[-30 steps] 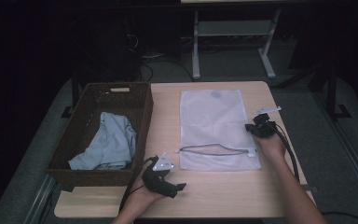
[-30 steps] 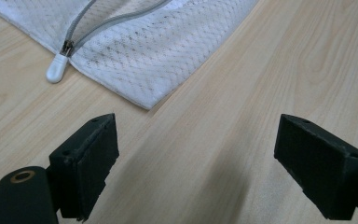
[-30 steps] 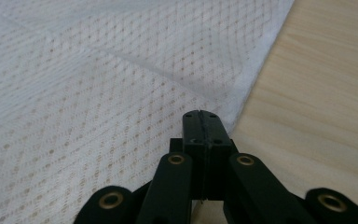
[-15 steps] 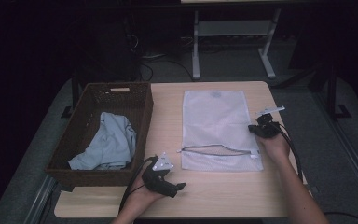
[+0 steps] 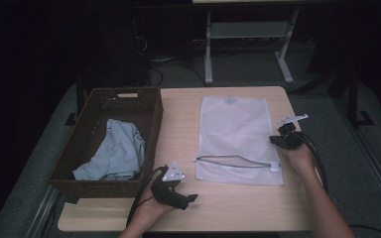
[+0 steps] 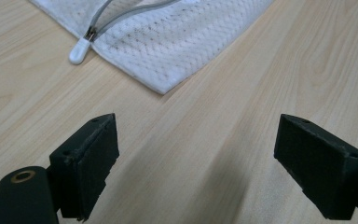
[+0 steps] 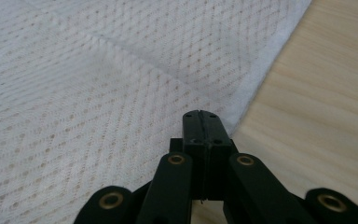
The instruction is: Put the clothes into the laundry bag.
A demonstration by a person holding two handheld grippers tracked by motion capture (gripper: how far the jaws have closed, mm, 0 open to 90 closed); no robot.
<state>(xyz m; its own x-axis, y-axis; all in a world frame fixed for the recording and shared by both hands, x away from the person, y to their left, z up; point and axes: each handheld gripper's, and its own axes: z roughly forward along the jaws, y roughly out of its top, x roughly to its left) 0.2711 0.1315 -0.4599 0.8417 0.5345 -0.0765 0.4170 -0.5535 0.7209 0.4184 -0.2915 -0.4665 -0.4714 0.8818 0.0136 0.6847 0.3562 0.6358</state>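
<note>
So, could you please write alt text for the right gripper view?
The right hand-held gripper, jaws closed together, points at the edge of a white mesh laundry bag lying flat on a light wooden table. Whether it pinches the mesh is unclear.

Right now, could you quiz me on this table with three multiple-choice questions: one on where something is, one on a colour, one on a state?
1. Where is the blue cloth?
A. In the basket
B. On the mesh bag
C. On the floor

2. What colour is the mesh bag?
A. Red
B. White
C. Black

3. How is the bag's zipper?
A. Fully closed
B. Torn off
C. Partly open

Answers:
1. A, the cloth lies between the basket's brown woven walls.
2. B, the mesh shows white in all three views.
3. C, the two grey zipper edges bow apart, and the white pull sits at the bag's end.
</note>
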